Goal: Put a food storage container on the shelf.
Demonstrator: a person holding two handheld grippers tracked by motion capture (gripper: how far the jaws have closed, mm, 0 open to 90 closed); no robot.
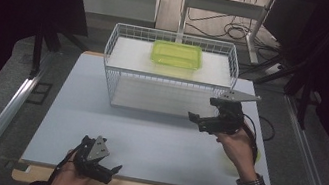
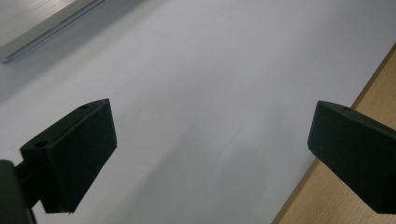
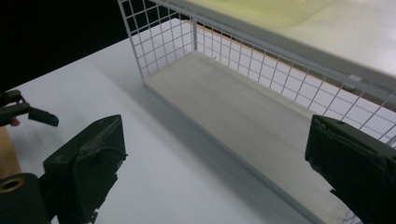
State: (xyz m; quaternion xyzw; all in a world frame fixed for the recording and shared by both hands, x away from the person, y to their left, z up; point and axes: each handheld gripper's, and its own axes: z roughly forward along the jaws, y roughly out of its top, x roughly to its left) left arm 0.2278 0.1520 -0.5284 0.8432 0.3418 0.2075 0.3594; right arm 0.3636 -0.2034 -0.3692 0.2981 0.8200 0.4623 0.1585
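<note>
Inside, the wire basket holds a green tray on its upper shelf.

No readable text, label, brand, number or sign is showing anywhere: nothing is appearing on the white wire basket, on the green container sitting on the basket's upper shelf, or on the table around the basket.

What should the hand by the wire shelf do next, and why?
Probably lift the right gripper up and forward toward the green tub on top of the wire shelf. Its jaws are open and hold nothing, and it sits low beside the shelf, nearer the tub than the left gripper.
</note>
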